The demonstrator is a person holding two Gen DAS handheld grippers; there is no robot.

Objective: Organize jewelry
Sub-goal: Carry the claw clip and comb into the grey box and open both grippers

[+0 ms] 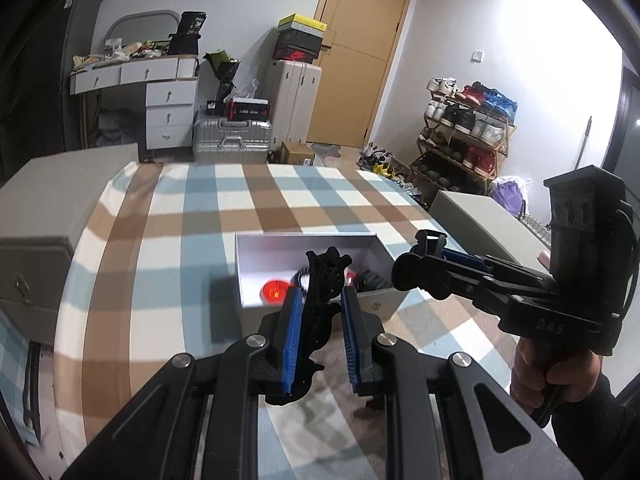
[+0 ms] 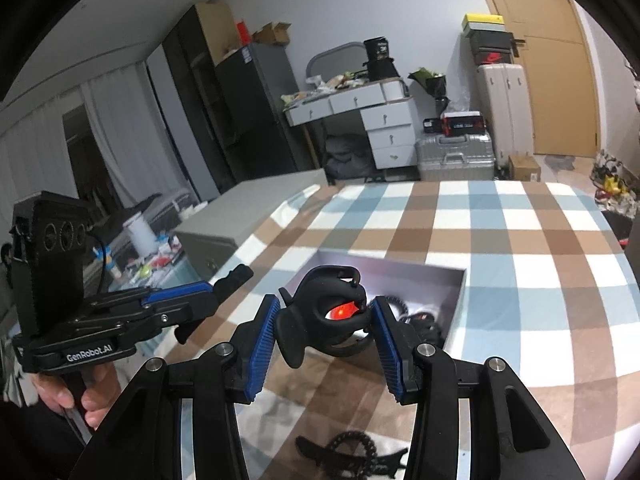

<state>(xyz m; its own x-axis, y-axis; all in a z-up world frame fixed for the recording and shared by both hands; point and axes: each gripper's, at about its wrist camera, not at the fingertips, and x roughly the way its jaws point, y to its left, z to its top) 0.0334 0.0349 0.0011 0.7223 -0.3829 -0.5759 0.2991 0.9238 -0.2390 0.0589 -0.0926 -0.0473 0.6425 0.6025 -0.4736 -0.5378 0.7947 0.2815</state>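
My left gripper (image 1: 320, 292) is shut on a thin black ornate piece (image 1: 326, 276) that stands upright between its blue pads, just in front of an open white box (image 1: 304, 236) on the plaid cloth. In the box lie a glowing red item (image 1: 274, 292) and dark jewelry. My right gripper (image 2: 326, 302) is shut on a black claw-shaped clip (image 2: 316, 332) held above the box's (image 2: 456, 292) near corner; the red item (image 2: 343, 312) shows through the clip. A black lacy piece (image 2: 352, 456) lies on the cloth beneath. Each gripper appears in the other's view: the right gripper (image 1: 436, 258), the left gripper (image 2: 216, 292).
A grey chest (image 1: 44, 216) stands beside the table's left edge and a second grey box (image 1: 472, 208) beside its right edge. Beyond the table's far edge are suitcases (image 1: 232, 140), a white desk (image 1: 160, 80) and a shoe rack (image 1: 464, 132). Hands grip both handles.
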